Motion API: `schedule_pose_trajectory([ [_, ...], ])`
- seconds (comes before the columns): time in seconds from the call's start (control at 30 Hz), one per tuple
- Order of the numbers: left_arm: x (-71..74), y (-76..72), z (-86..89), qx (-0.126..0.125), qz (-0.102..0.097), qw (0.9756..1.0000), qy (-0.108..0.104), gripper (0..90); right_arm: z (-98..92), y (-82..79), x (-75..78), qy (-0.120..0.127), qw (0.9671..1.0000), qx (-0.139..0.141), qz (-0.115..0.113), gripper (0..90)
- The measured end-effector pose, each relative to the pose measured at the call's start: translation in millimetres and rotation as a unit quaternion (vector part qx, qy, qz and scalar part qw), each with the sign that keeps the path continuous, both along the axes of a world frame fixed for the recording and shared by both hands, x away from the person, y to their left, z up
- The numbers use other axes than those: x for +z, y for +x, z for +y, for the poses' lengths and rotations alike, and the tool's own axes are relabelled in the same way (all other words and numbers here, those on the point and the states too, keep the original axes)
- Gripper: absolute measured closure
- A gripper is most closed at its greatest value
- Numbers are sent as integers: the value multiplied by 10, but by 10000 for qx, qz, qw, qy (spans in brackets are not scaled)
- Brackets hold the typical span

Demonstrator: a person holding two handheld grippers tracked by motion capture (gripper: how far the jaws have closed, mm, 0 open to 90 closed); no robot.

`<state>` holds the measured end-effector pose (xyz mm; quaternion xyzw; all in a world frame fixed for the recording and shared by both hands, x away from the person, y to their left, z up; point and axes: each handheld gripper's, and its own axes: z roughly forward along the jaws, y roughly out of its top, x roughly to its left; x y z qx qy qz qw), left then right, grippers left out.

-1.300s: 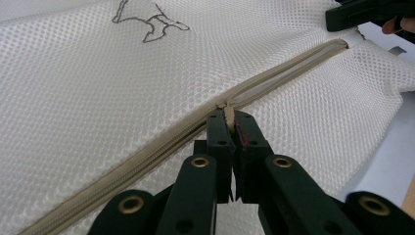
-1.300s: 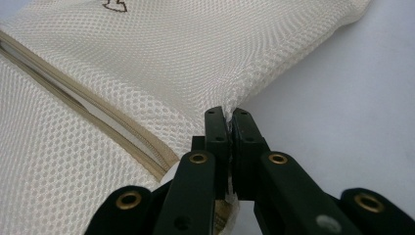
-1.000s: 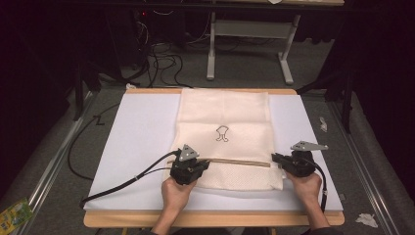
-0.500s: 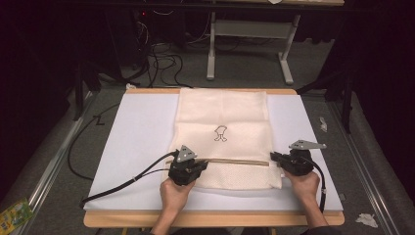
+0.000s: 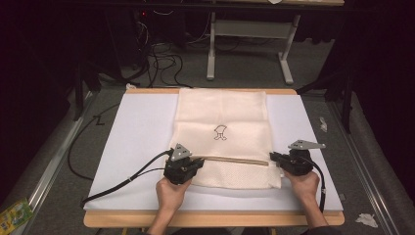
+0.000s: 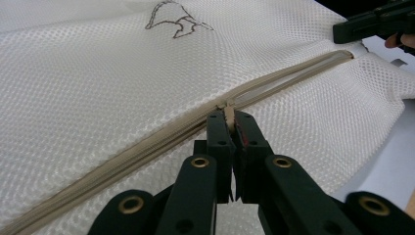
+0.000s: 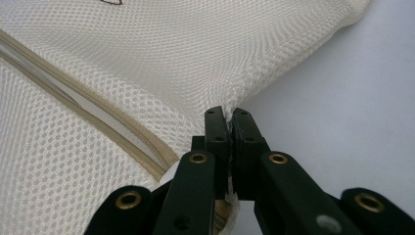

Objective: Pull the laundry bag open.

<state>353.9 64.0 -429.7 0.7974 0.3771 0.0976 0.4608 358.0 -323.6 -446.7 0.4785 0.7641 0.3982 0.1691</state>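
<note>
White table [image 5: 132, 147] bears mesh bag [image 5: 222, 112], both grippers pinching it.

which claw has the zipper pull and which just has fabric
The left claw pinches the beige zipper pull on the mesh bag; the right claw grips only the bag's edge, beside the zipper's end.

Mesh bag [image 6: 98, 83]: cream woven net cloth, open-holed, matt, slightly rough. Zip tape [image 6: 147, 147]: tan fabric, smooth, dull. Printed emblem [image 5: 220, 132], centre frame: dark ink outline. Table cover [image 5: 137, 142]: white, smooth, matt sheet; wooden edge [image 5: 210, 219] at bottom, pale, satin. Left gripper [image 6: 228, 117] and right gripper [image 7: 228, 115]: black matt plastic jaws with brass-coloured rivets; grey metal plate [image 5: 306, 145].
</note>
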Motion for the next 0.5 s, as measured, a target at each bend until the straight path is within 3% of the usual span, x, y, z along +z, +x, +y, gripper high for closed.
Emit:
schedule_pose_trajectory([
  [0.1, 1, -12, 19, 30, -54, 10000, 67, 871, -5, -2, 0, -23, 10000, -8, 31, 884],
  [0.3, -16, -3, 70, 64, 8, 10000, -18, 871, 1, 2, 1, 22, 10000, 8, 41, 884],
  [0.5, -4, 19, 97, 70, 28, 9999, -138, 871, 37, 35, 44, -136, 9998, 90, 66, 884],
])
